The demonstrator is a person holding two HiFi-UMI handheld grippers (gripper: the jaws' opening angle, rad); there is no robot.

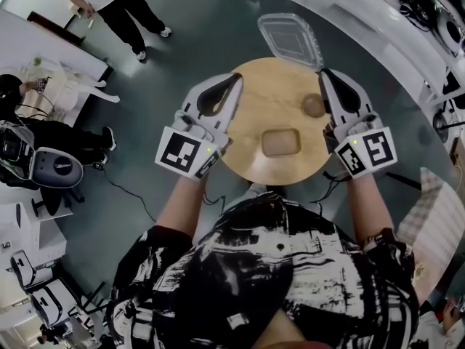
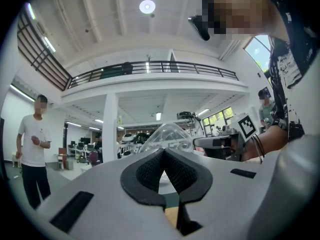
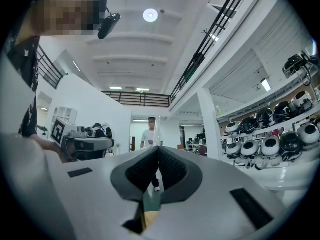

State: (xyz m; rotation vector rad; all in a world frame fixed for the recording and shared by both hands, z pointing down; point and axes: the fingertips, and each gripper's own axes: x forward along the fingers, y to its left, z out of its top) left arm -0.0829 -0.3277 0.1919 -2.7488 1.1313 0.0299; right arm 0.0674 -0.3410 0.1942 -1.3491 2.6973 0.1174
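Observation:
A round wooden table (image 1: 254,158) stands in front of me in the head view. On it lie a flat tan rectangular piece (image 1: 280,142) near the front and a small round brown lump (image 1: 313,105) at the right. A clear plastic container (image 1: 290,41) (image 2: 167,136) sits at the table's far edge. My left gripper (image 1: 236,78) (image 2: 162,151) hovers over the table's left rim, shut and holding nothing. My right gripper (image 1: 325,75) (image 3: 158,149) is over the right rim, close beside the round lump, also shut and holding nothing. Both point away from me, toward the container.
A person in a white shirt (image 1: 123,6) (image 2: 32,154) stands on the grey floor beyond the table to the left. Grey equipment and a chair (image 1: 43,158) crowd the left side. Shelves of white helmet-like units (image 3: 270,144) line the right wall.

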